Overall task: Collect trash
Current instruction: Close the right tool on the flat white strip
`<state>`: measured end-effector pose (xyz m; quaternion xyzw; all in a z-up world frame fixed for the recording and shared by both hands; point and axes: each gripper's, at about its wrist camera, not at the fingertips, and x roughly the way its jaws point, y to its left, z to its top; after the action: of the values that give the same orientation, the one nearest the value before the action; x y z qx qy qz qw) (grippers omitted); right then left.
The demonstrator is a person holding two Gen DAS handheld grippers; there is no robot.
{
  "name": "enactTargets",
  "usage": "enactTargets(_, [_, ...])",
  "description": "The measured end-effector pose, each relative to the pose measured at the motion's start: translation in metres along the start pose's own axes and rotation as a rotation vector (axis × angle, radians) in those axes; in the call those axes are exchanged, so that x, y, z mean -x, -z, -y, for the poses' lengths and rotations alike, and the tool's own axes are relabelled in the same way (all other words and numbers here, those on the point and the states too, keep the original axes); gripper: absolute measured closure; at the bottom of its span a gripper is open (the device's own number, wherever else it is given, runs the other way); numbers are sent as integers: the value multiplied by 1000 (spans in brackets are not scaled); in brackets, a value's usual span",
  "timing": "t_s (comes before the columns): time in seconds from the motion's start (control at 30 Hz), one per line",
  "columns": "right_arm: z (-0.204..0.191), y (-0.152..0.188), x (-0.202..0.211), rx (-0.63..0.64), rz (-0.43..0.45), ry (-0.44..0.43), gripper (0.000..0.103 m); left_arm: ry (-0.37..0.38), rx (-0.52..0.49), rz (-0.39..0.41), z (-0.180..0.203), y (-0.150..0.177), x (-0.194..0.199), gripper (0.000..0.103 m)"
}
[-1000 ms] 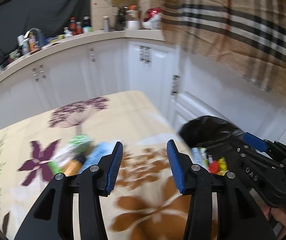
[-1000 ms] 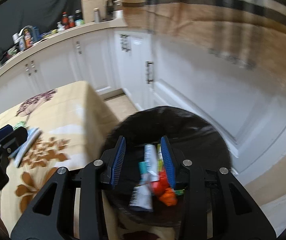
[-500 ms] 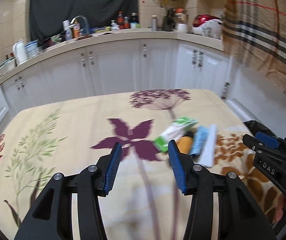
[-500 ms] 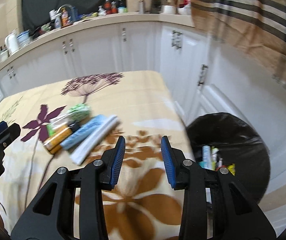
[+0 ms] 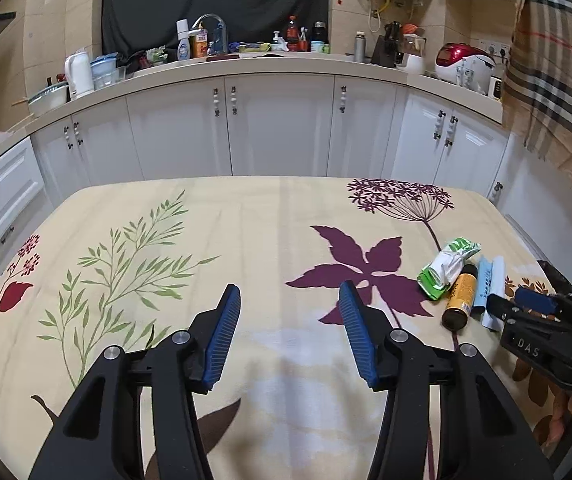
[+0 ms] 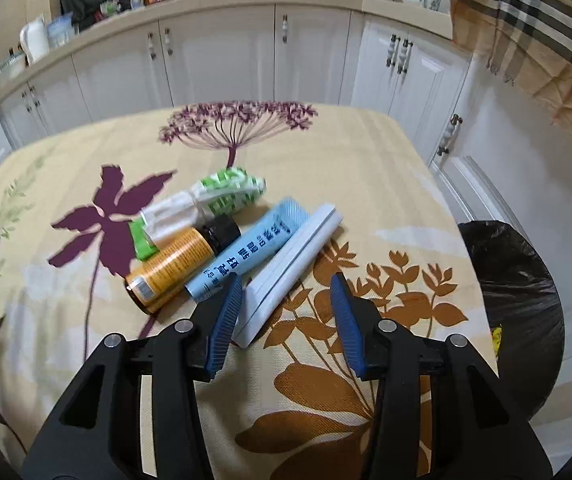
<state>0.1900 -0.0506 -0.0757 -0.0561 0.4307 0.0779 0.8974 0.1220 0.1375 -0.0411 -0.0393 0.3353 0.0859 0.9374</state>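
Observation:
Trash lies in a row on the flowered tablecloth (image 6: 346, 152): a green-and-white wrapper (image 6: 213, 196), an orange bottle with a black cap (image 6: 177, 260), a light blue tube (image 6: 251, 250) and a white folded box (image 6: 294, 268). My right gripper (image 6: 286, 312) is open and empty just above the near end of the white box. My left gripper (image 5: 290, 328) is open and empty over the table's middle, left of the trash (image 5: 460, 280). The right gripper also shows in the left wrist view (image 5: 526, 304).
A black-lined trash bin (image 6: 518, 292) stands on the floor off the table's right edge. White cabinets (image 5: 277, 120) and a cluttered counter (image 5: 245, 48) run behind the table. A plaid cloth (image 5: 558, 60) hangs at the right.
Both grippers have swung left from the bin toward the table. The right gripper now hovers over the white box; the left now faces the table's middle.

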Motion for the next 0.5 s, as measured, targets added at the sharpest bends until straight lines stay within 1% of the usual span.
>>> enactTargets(0.07, [2, 1, 1, 2, 2, 14, 54, 7, 4, -2, -2, 0, 0, 52])
enactTargets(0.27, [16, 2, 3, -18, -6, 53, 53, 29, 0, -10, 0, 2, -2, 51])
enactTargets(0.4, [22, 3, 5, -34, -4, 53, 52, 37, 0, -8, 1, 2, -1, 51])
enactTargets(0.5, [24, 2, 5, -57, -3, 38, 52, 39, 1, -8, 2, 1, -2, 51])
